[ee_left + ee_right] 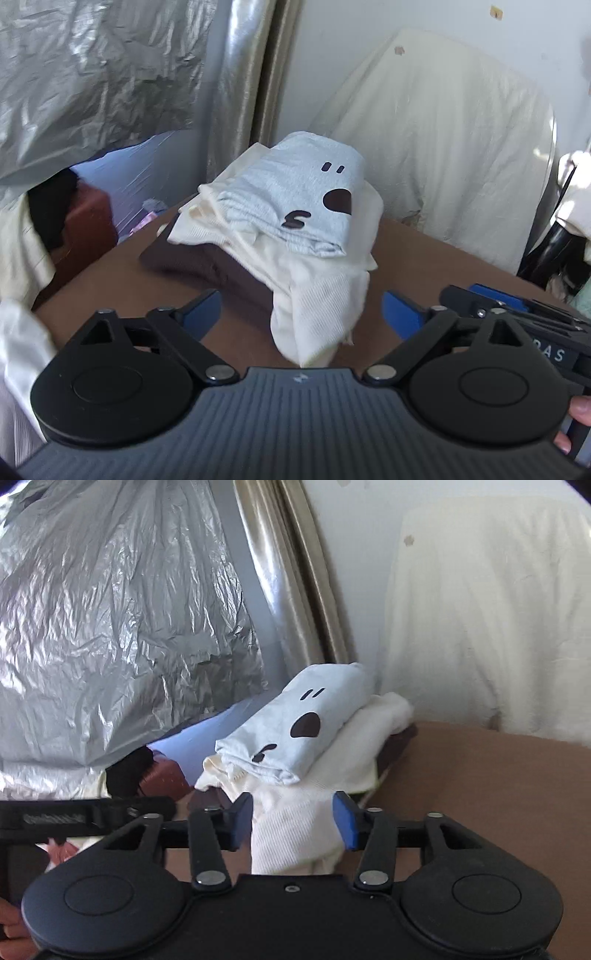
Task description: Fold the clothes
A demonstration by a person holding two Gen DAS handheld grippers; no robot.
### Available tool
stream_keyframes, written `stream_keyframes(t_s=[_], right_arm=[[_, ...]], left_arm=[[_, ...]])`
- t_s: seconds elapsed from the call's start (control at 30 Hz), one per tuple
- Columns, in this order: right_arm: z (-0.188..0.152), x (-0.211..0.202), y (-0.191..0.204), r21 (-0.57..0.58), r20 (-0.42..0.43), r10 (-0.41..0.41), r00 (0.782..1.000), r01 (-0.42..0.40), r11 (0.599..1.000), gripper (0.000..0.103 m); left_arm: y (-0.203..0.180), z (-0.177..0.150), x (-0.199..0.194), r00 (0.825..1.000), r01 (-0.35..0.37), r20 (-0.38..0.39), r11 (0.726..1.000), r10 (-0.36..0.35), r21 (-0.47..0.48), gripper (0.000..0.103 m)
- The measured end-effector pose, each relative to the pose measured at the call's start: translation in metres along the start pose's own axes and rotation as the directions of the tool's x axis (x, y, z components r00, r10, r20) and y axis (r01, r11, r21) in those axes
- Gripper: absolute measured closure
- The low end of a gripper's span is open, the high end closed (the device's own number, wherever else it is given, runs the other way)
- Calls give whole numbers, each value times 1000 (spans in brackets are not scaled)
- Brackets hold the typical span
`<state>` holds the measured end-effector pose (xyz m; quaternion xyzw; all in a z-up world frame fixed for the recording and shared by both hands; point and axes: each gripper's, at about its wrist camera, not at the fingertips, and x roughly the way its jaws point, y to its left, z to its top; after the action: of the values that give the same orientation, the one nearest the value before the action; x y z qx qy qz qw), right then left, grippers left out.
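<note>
My left fingers are spread wide and my right fingers are released, both around the cream cloth hanging from the folded pile on the brown bench, pinching nothing

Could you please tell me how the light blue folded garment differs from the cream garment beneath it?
The light blue garment carries dark printed marks; the cream garment is plain. The blue one is a compact fold on top of the pile; the cream one lies under it, with one end trailing toward the tongs. Both rest on the brown table.
</note>
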<state>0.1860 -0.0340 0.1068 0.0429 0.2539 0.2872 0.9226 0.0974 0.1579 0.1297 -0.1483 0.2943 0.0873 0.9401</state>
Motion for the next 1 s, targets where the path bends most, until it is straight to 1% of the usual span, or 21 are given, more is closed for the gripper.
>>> stream_keyframes(t_s=[0.03,0.07,0.13,0.3,0.43,0.5,0.57,0.63,0.67,0.7,0.8,0.83,0.9,1.0], right_arm=[[-3,-10,3,-18,2,-9,1000,9,1000,43],[-7,-21,5,-39,11,-17,1000,17,999,42],[-17,-38,8,-67,25,-28,999,30,997,42],[-37,-64,8,-67,26,-47,999,49,997,42],[-42,-73,7,-57,18,-64,998,65,996,42],[-45,-77,7,-55,19,-68,997,69,996,42],[-49,-80,7,-60,25,-77,997,79,995,42],[-54,-83,9,-71,36,-93,995,96,993,42],[-56,-84,9,-73,44,-98,994,101,992,41],[-59,-86,10,-72,55,-102,993,105,992,36],[-65,-89,10,-53,97,-117,988,122,991,26],[-66,-89,9,-52,95,-110,989,116,992,23],[-69,-88,8,-47,88,-103,991,107,993,22],[-73,-88,5,-27,92,-114,989,117,993,22]], left_arm=[[-3,-7,-11,1000,-22,-4,1000,22,8,5],[-7,-16,-20,998,-61,3,998,61,15,4],[-14,-34,-34,995,-99,7,994,99,38,3],[-17,-73,-48,997,-68,36,995,65,71,3],[-22,-86,-43,998,-67,32,986,63,155,3],[-22,-90,-41,997,-67,33,982,63,174,3],[-22,-93,-38,999,-48,24,985,45,164,3],[-20,-97,-34,1000,-22,17,992,20,127,2],[-19,-99,-33,1000,-19,16,993,17,113,2],[-20,-101,-32,1000,-20,18,993,18,117,2],[-25,-107,-29,999,-30,25,987,27,156,0],[-26,-108,-28,999,-33,25,985,29,169,0],[-28,-110,-27,999,-32,24,983,28,183,0],[-31,-113,-23,1000,-27,16,979,25,200,0]])
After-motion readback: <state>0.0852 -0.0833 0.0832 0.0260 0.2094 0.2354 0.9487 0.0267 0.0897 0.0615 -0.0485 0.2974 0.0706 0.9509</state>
